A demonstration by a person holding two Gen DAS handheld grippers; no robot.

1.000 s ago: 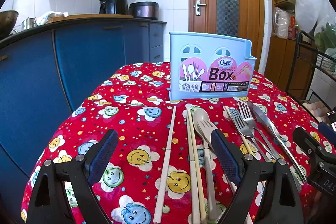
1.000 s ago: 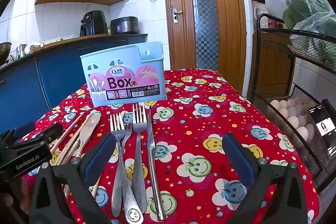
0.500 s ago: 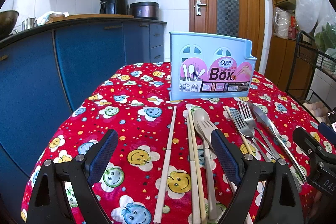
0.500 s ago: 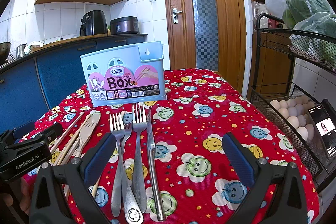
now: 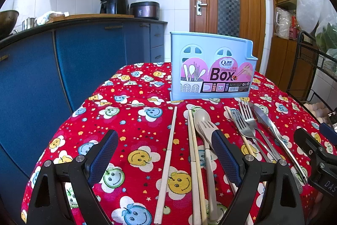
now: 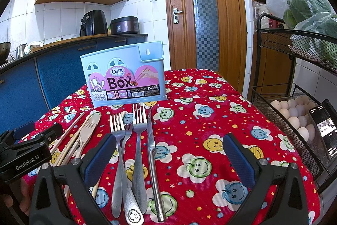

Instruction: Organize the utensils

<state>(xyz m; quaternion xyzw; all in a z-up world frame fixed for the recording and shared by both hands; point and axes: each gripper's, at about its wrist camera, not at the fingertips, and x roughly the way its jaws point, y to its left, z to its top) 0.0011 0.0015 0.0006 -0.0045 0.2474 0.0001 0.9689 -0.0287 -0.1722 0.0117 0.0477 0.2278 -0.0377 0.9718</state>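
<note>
Directly between the spread left tongs [image 5: 165, 156] lie pale chopsticks [image 5: 167, 158] and a beige spoon [image 5: 202, 123] on the red smiley-cloth surface [image 5: 134, 119]. Likewise the right tongs [image 6: 168, 156] gape wide (holding nothing) over steel forks [image 6: 138, 140] and a knife [image 6: 152, 153]. Beyond both stands the blue chopsticks box [image 6: 124, 77], upright.

Both of your wrist views are bright, evenly lit and sharp. Fisheye distortion bows the door [image 6: 205, 20] and cabinets [image 5: 80, 60], with black vignetting at the corners. Glare marks the metal knife [image 6: 152, 151]; shadows on the tablecloth [image 6: 210, 130] stay soft.
</note>
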